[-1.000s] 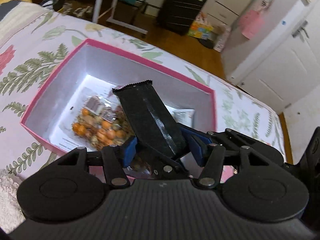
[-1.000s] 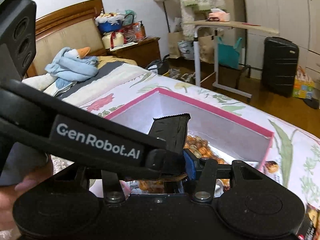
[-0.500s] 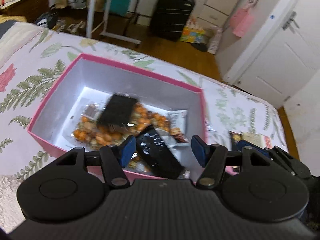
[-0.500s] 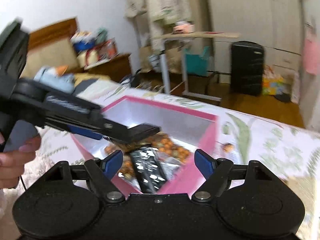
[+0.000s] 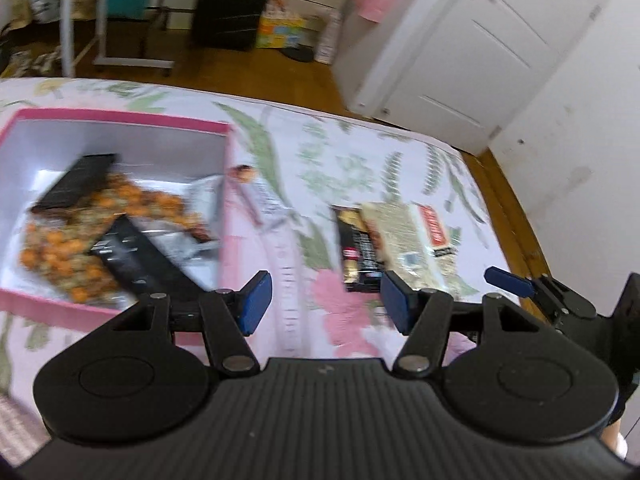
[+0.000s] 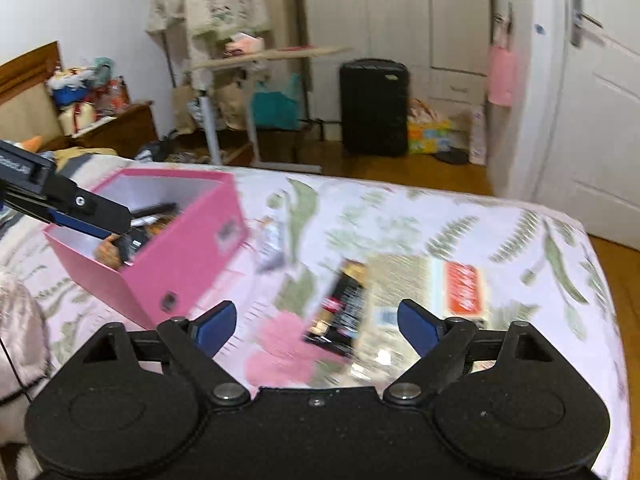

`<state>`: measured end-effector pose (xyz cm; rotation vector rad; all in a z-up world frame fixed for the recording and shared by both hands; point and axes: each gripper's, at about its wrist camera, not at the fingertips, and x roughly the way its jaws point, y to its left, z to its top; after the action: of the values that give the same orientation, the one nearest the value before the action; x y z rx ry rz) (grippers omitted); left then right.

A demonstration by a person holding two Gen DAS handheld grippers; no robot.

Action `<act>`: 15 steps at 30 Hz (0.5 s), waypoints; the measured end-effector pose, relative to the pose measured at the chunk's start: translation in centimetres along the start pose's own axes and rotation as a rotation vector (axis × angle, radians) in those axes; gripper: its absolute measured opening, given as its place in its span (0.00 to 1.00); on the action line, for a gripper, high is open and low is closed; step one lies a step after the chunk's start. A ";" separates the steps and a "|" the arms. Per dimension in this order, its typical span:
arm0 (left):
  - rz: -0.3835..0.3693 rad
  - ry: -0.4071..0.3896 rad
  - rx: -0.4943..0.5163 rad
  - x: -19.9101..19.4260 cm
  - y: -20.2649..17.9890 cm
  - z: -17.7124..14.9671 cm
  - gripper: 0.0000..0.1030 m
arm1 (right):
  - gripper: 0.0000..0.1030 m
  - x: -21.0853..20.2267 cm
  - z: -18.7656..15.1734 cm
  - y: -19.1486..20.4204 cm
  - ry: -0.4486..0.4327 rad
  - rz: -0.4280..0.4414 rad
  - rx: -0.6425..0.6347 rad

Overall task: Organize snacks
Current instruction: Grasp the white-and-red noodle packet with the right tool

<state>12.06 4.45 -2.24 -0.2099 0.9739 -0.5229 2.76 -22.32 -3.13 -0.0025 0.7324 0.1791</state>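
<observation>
Since 1 s ago both grippers have let go of their dark packets, which now lie in the pink box (image 5: 120,115), and both have swung away toward the snacks left on the floral bedspread (image 5: 352,152). The left gripper (image 5: 325,306) and the right gripper (image 6: 316,326) each stand with jaws spread wide and nothing between them. 2 packets remain together outside the box: a black-and-gold snack bar (image 6: 340,306) and, touching its right edge, a pale crinkly packet with a red label (image 6: 420,292). The bar's long axis runs roughly away from the cameras, so jaws closing across its width should suit. It lies just ahead of the right gripper, slightly left of centre; the left gripper sees it ahead and to its right. The right gripper looks nearer.
</observation>
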 end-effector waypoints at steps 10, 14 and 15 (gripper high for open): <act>-0.019 0.003 0.035 9.8 -5.3 -0.1 0.57 | 0.93 4.3 -1.6 -10.3 0.070 0.039 0.221; -0.036 0.039 0.047 14.0 -6.2 -0.7 0.57 | 0.93 6.6 -2.8 -14.4 0.105 0.109 0.438; -0.056 0.048 0.060 15.1 -6.5 -1.0 0.57 | 0.93 7.2 -3.0 -15.3 0.108 0.123 0.482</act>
<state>15.91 -8.78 -11.24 -0.1720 1.0002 -0.6102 8.51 -36.39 -11.09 0.4959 0.8693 0.1171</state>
